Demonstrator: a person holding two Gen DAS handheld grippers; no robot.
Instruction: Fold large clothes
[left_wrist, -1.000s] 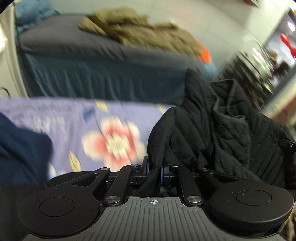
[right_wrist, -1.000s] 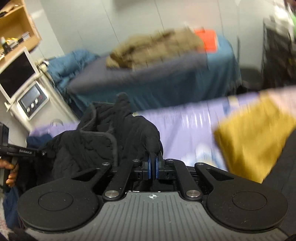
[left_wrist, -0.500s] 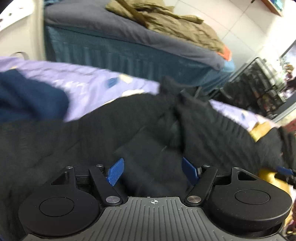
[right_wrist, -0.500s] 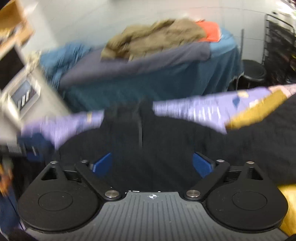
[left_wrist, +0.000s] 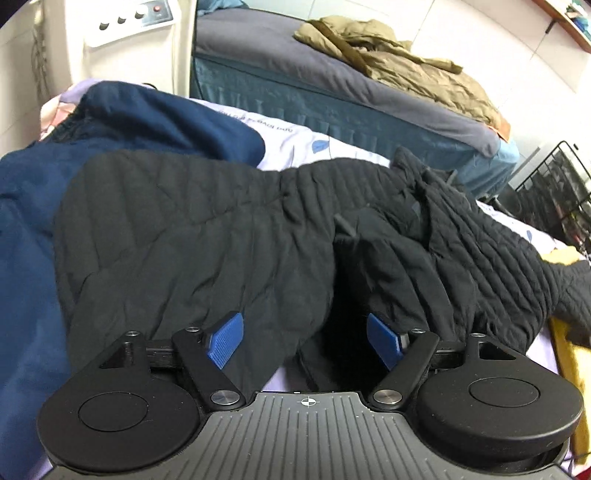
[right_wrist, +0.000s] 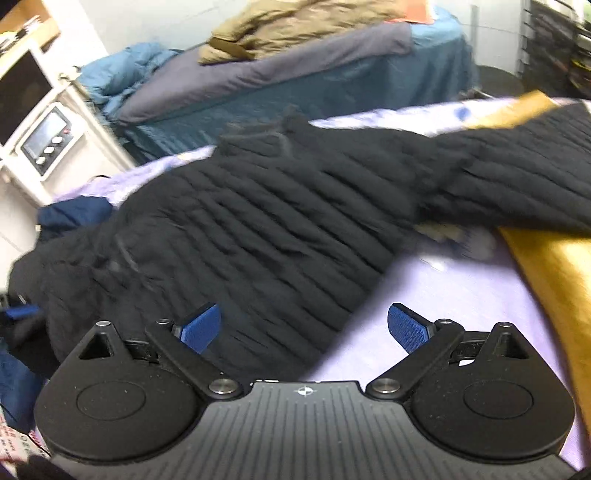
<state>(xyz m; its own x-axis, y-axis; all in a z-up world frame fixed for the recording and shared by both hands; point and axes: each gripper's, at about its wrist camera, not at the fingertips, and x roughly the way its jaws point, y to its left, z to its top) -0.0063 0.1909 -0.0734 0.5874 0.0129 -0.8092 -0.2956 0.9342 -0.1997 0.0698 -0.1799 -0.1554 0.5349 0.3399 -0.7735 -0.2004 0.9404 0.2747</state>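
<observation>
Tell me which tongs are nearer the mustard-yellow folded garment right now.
Right. The right tongs hang open over the lilac sheet with the mustard-yellow folded garment just beside them; the left tongs are open over the black quilted jacket, the garment far off at their right edge.

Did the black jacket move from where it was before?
Yes. The black jacket, bunched upright a second ago, now lies spread flat across the purple sheet, reaching the navy garment.

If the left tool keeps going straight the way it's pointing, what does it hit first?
Most likely the black quilted jacket. The left tool stands open, nothing gripped, and the jacket's near hem lies right between and ahead of its fingers. Depth is hard to judge, but nothing else appears in that line.
</observation>
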